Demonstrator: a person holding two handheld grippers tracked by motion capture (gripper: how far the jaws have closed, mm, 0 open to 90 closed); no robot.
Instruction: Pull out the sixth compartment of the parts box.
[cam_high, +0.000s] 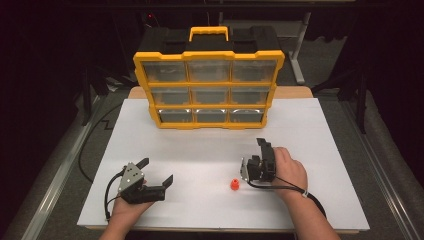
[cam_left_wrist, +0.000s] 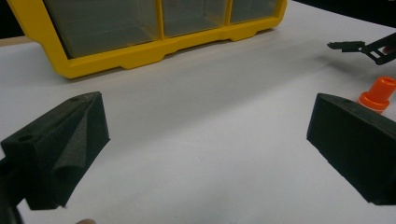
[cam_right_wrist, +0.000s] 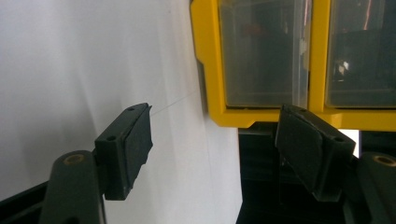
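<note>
On the white table (cam_high: 310, 200), near edge: two hand-held grippers, one small orange part between them.

Orange part (cam_high: 234, 184): small flanged plastic piece, standing on the table near the centre, just left of the right gripper and apart from it; also seen at the right edge of the left gripper view (cam_left_wrist: 377, 94), standing upright.

Left gripper (cam_high: 156, 171): resting at the near left, well apart from the orange part. Jaws spread wide, foam pads (cam_left_wrist: 74, 140) bare, nothing between them.

Right gripper (cam_high: 263, 146): turned on its side, pointing to the far side toward the organizer. Jaws parted, nothing between them; pads (cam_right_wrist: 135, 140) touch nothing.

Yellow parts organizer (cam_high: 208, 90): standing upright at the far centre, clear drawers facing the person, all appearing shut.

Risk, aim: the right gripper points past the orange part, so closing now would grasp nothing.

Risk, tipping: the part is small and light; a jaw brushing its flange during approach would probably knock it over or roll it away.

Risk, cable: the trailing cable (cam_high: 280, 187) lies just beside the part and could sweep it.
</note>
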